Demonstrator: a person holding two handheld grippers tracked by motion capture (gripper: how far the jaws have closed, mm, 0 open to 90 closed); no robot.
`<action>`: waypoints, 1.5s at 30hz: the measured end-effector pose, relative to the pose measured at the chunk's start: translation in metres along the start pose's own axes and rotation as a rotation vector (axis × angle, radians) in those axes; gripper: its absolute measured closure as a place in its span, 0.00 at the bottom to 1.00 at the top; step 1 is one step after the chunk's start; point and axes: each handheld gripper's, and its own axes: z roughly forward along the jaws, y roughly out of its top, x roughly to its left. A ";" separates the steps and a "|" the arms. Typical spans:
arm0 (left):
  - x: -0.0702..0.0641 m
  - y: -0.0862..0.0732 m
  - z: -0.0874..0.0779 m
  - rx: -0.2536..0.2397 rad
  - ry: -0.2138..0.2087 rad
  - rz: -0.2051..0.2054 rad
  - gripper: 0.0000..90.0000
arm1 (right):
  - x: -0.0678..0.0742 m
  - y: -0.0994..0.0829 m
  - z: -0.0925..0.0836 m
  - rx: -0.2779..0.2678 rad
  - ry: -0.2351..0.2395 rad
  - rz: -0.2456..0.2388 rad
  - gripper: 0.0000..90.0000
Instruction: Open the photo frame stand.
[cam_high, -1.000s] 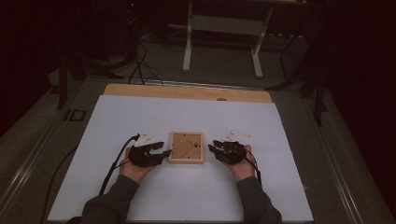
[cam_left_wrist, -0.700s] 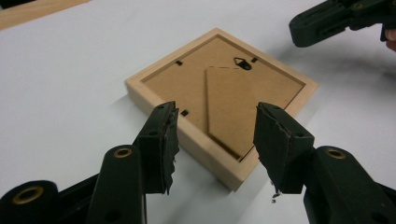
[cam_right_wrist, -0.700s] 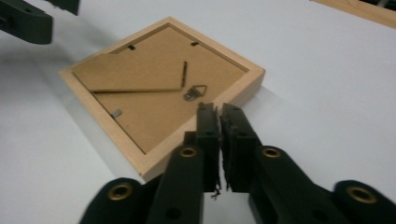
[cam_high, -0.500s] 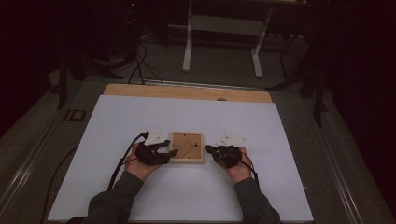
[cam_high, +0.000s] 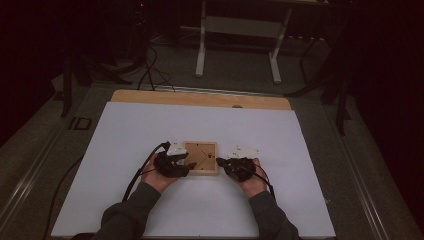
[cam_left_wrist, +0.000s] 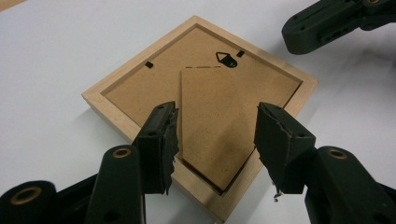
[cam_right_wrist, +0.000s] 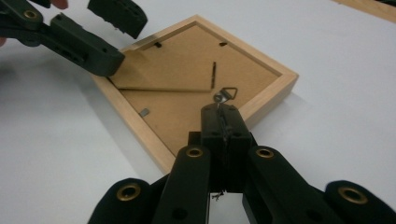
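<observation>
A wooden picture frame (cam_high: 201, 157) lies face down mid-desk (cam_high: 125, 125). Left tongs (cam_left_wrist: 217, 135) are released, straddling its back stand (cam_left_wrist: 215, 126); right tongs (cam_right_wrist: 223, 122) are clenched empty beside the hanger (cam_right_wrist: 227, 94).

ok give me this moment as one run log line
scene: picture frame face down on white table | left claw: open, straddling the easel stand | right claw: shut, tip at hanger
</observation>
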 end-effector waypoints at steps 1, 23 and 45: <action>-0.001 0.000 0.002 0.004 0.002 0.005 0.54 | 0.001 0.000 0.001 0.000 0.003 -0.001 1.00; -0.005 -0.001 0.013 0.025 0.011 0.023 0.52 | 0.008 -0.002 0.006 0.023 0.038 -0.013 1.00; -0.005 0.000 0.020 0.026 0.028 0.009 0.54 | 0.011 -0.003 0.011 0.026 0.066 -0.020 1.00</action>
